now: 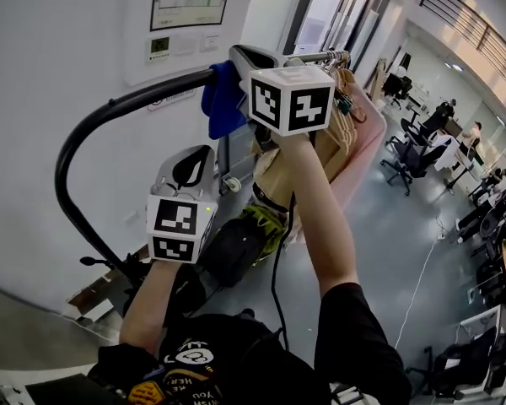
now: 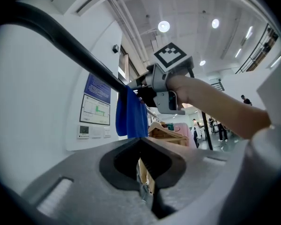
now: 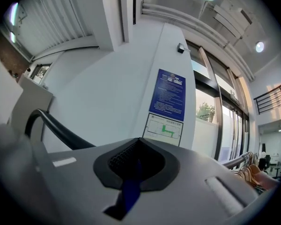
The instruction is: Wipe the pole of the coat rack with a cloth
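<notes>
1. Clamping blue cloth (image 1: 223, 99) in right gripper (image 1: 240, 57), draping it over the coat rack's black pole (image 1: 135, 99).
2. Holding left gripper (image 1: 191, 160) below the pole, jaws pinched together, gripping nothing.

Black T-shirt (image 1: 236, 357), grey hand-held grippers (image 1: 191, 164) (image 1: 246, 57) bearing marker cubes (image 1: 179, 228) (image 1: 291, 99)

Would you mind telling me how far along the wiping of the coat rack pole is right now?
Done: the right gripper is shut on the blue cloth, which hangs over the black pole. In hand: wiping the upper stretch, near the hangers. Left: the pole's bend and lower run probably remain, though no view shows which parts are already clean. The left gripper is shut, empty, off the pole.
</notes>
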Available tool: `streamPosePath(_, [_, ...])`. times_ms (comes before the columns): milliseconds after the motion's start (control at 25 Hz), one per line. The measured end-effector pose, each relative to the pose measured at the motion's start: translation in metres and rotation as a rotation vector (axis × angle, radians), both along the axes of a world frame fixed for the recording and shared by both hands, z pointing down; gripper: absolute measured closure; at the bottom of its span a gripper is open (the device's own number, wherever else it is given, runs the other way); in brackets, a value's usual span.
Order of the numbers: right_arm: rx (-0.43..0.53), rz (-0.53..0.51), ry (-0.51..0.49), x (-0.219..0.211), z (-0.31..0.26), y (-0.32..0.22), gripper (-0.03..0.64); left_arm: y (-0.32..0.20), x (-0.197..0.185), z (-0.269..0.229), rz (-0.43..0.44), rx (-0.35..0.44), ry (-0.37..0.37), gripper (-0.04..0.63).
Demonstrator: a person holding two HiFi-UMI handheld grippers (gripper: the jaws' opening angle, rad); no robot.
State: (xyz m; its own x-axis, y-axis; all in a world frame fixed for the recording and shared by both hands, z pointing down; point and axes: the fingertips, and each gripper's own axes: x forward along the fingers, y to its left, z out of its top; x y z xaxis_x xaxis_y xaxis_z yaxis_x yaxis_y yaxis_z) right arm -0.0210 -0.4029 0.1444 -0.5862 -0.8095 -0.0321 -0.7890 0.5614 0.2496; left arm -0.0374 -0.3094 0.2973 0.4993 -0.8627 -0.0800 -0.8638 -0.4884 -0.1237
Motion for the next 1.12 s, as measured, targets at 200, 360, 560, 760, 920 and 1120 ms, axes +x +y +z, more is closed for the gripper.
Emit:
streamPosePath(200, [0.080, -0.080, 0.029, -0.057, -0.002, 0.048, 0.617, 0.010, -0.017, -0.005, -0.032, 0.018, 0.054, 0.594])
streamPosePath(360, [0.134, -0.150, 0.034, -0.093, -0.004, 0.081, 0.617, 0.017, -0.022, -0.008, -0.046, 0.034, 0.083, 0.594])
streamPosePath(560, [0.170, -0.184, 0.044, -0.110, -0.005, 0.094, 0.617, 0.018, -0.030, -0.003, -0.066, 0.020, 0.083, 0.594])
streamPosePath(760, [0.173, -0.144, 0.057, -0.085, -0.005, 0.074, 0.617, 0.010, -0.028, 0.006, -0.071, -0.004, 0.089, 0.592])
streamPosePath(920, [0.144, -0.088, 0.055, -0.048, -0.003, 0.046, 0.617, 0.006, -0.017, 0.006, -0.064, -0.008, 0.089, 0.594])
streamPosePath(1120, [0.100, -0.037, 0.035, 0.001, -0.001, 0.006, 0.617, -0.006, 0.003, 0.003, -0.050, -0.006, 0.094, 0.594])
